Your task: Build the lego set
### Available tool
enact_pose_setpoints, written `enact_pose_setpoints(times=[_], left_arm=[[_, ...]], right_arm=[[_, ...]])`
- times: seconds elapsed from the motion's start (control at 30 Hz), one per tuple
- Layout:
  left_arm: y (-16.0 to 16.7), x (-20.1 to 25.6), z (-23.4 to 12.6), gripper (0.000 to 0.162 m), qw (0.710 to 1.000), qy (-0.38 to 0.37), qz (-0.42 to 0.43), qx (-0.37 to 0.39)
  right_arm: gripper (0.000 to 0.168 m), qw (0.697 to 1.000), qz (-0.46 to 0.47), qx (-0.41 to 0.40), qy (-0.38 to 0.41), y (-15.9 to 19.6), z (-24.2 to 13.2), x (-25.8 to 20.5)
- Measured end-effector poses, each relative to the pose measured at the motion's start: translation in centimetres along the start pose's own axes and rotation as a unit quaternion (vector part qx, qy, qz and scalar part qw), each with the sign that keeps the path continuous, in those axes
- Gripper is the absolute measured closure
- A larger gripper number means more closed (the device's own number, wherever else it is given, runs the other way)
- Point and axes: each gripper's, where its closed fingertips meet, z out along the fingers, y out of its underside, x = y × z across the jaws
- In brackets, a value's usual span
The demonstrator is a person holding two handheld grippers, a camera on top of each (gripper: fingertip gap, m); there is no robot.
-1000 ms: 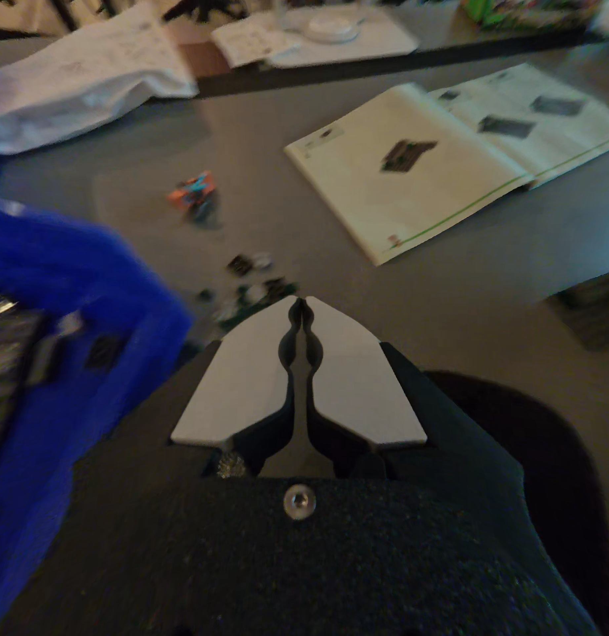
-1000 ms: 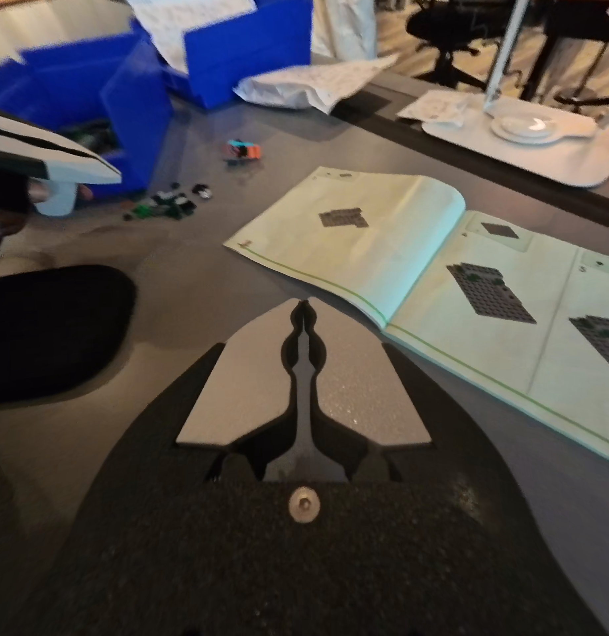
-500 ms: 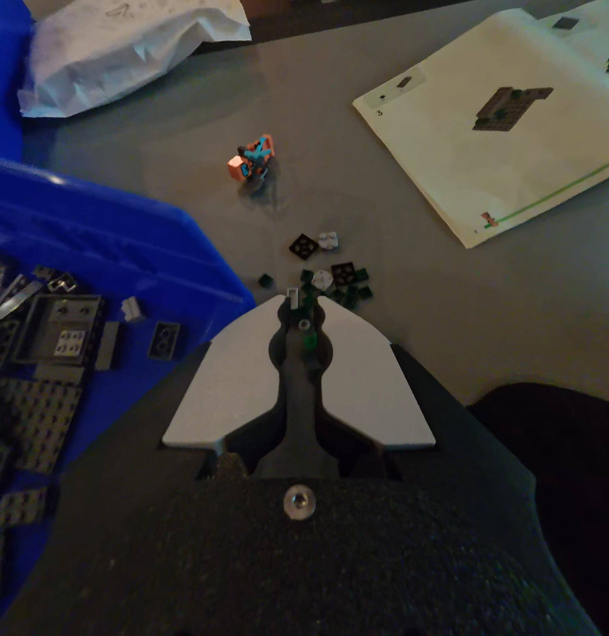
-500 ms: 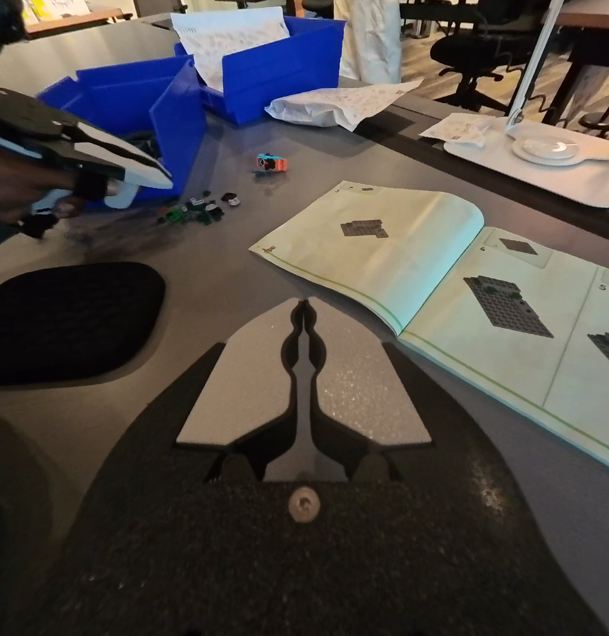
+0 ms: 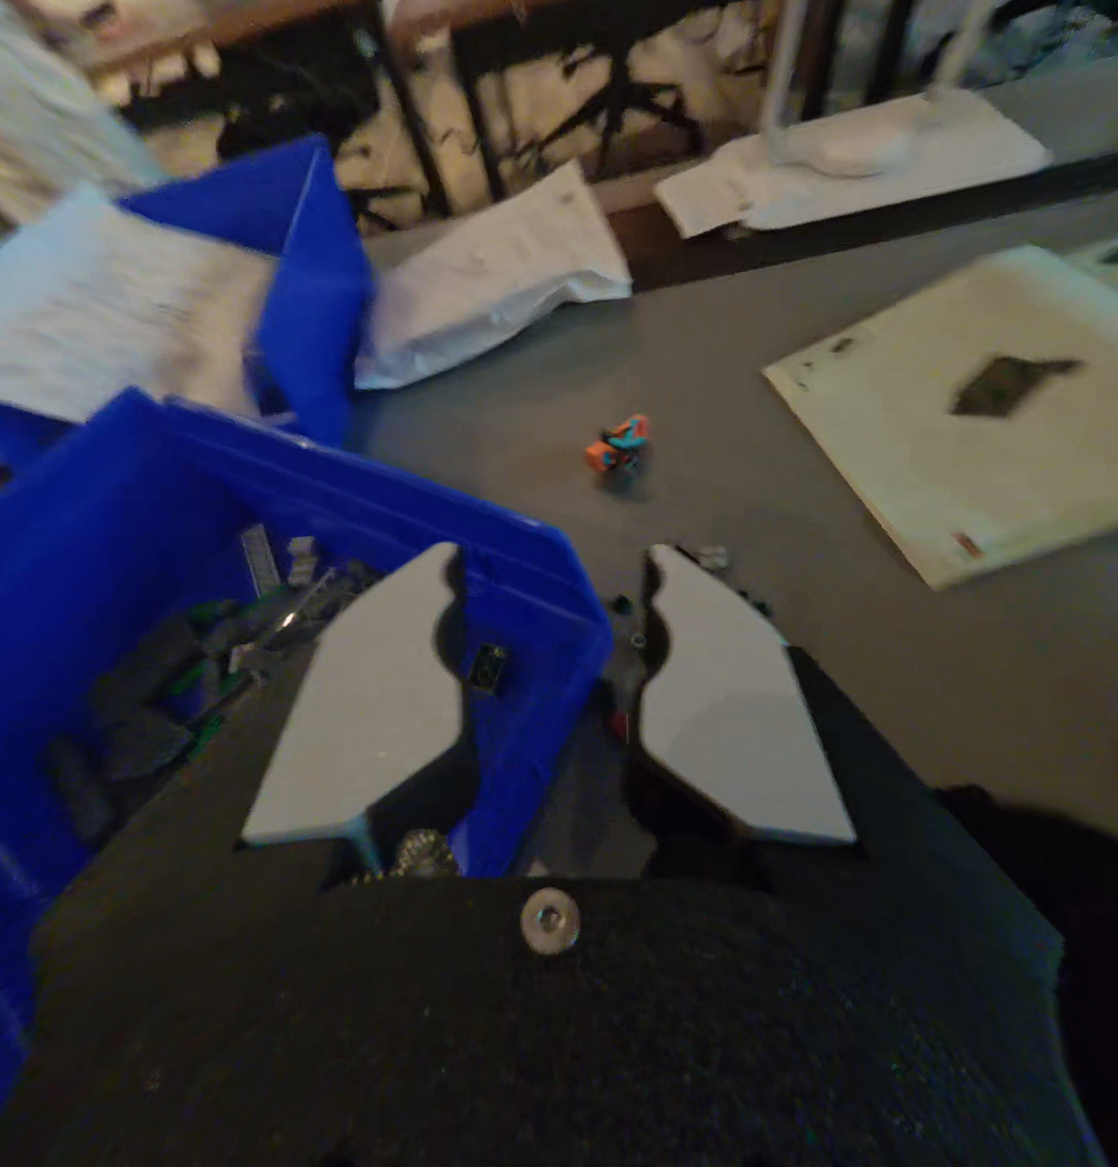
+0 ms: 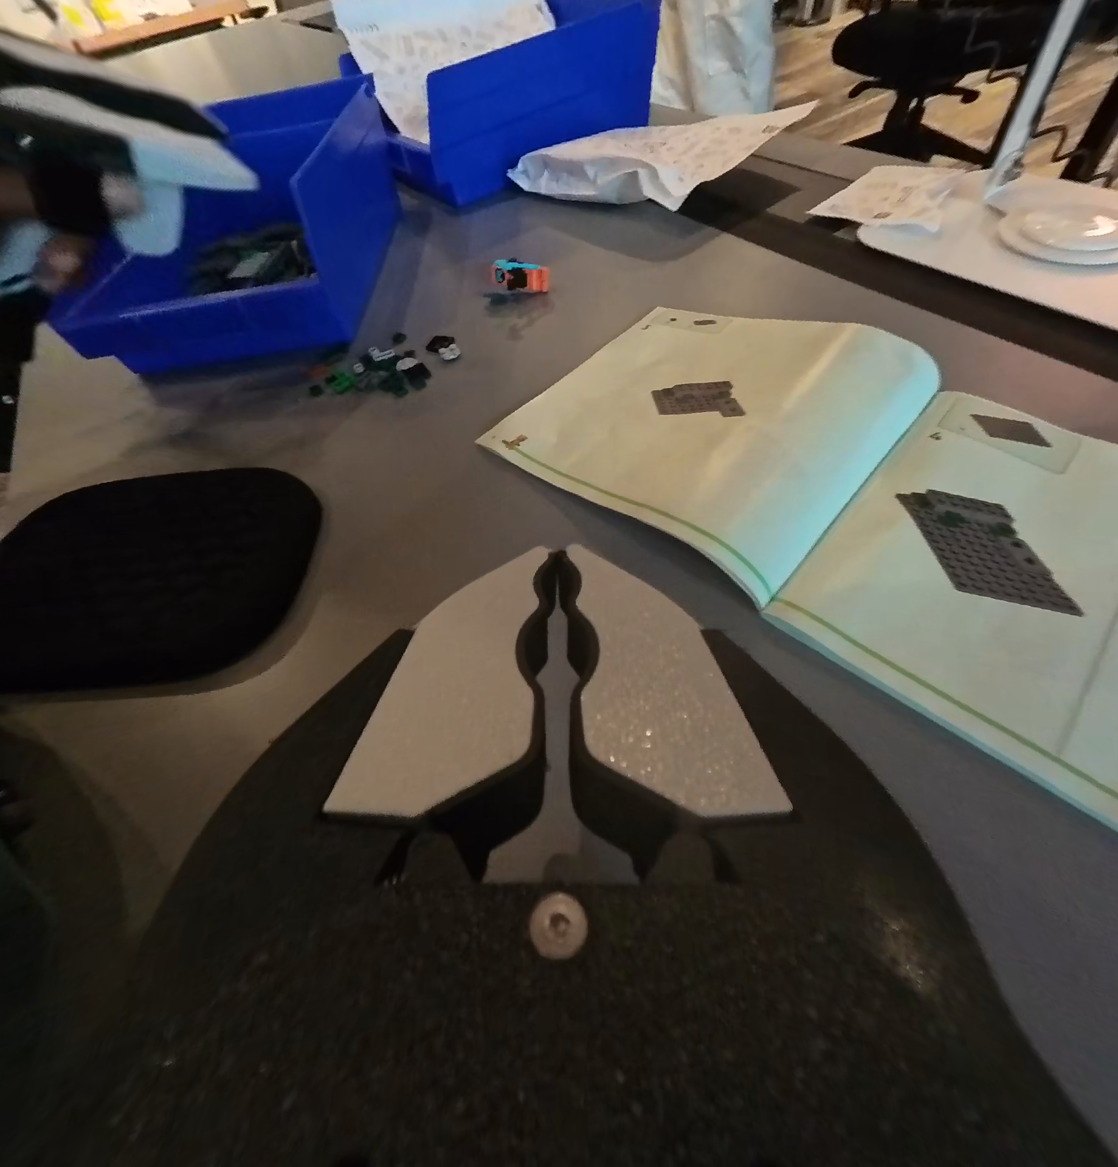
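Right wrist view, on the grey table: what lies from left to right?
Black oval mat → blue plastic bin of dark bricks → loose pile of small green and black bricks → small orange and teal brick model → open instruction booklet.

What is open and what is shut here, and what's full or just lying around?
Left gripper: open, empty, over the bin's corner.
Right gripper: shut, empty, above the table.
Booklet: open, flat on the table.
Near bin: no lid, holds dark pieces.
Far bin: holds a paper bag.
Loose pieces: scattered beside the near bin.
Orange model: alone on the table.
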Motion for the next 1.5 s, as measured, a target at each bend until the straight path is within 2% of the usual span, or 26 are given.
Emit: enact_pose_setpoints(times=[0.07,0.13,0.2,0.3,0.43,0.73,0.97,1.1,1.2,1.27,1.37,1.5], left_arm=[[-0.1,0.1,1.5,0.092,1.0,0.004,-0.025,-0.011],[0.1,-0.1,3.1,0.09,0.999,-0.018,-0.023,-0.023],[0.7,-1.1,4.3,0.098,0.997,-0.065,0.008,-0.039],[1.3,-1.7,5.0,0.121,0.995,-0.088,0.019,-0.037],[1.5,-2.4,4.6,0.124,0.995,-0.088,0.027,-0.037],[2.4,-6.8,5.2,0.128,0.993,-0.104,0.032,-0.044],[2.1,-7.0,5.9,0.126,0.994,-0.092,0.026,-0.047],[0.7,-6.0,4.3,0.113,0.997,-0.078,0.017,-0.017],[-1.7,-4.0,1.3,0.12,0.997,-0.055,0.034,0.033],[-1.9,-2.1,0.1,0.123,0.999,-0.013,0.034,0.034],[-0.4,1.4,-0.4,0.133,0.996,0.084,0.021,0.016],[4.7,1.8,1.2,0.135,0.994,0.084,0.02,-0.063]], right_arm=[[0.168,1.0,-0.004,-0.003,-0.004,0.1,0.1,-0.4],[0.168,1.0,-0.011,-0.006,-0.003,0.1,0.1,-0.5],[0.168,1.0,-0.017,-0.006,0.0,0.1,0.0,-0.5],[0.168,1.0,-0.013,-0.002,0.001,0.0,-0.4,-0.4],[0.168,1.0,0.0,-0.001,-0.002,0.1,-0.6,-0.2],[0.168,1.0,-0.003,-0.003,-0.005,0.1,-0.4,-0.5],[0.168,1.0,-0.003,-0.005,-0.001,0.2,-0.4,-0.4],[0.168,1.0,-0.001,-0.002,-0.002,0.2,-0.5,-0.4],[0.168,1.0,0.001,-0.002,-0.004,0.3,-0.4,-0.4],[0.168,1.0,0.001,-0.002,-0.006,0.3,-0.4,-0.4],[0.168,1.0,0.0,-0.002,-0.008,0.3,-0.4,-0.5],[0.168,1.0,0.001,0.001,-0.008,0.2,-0.5,-0.5]])
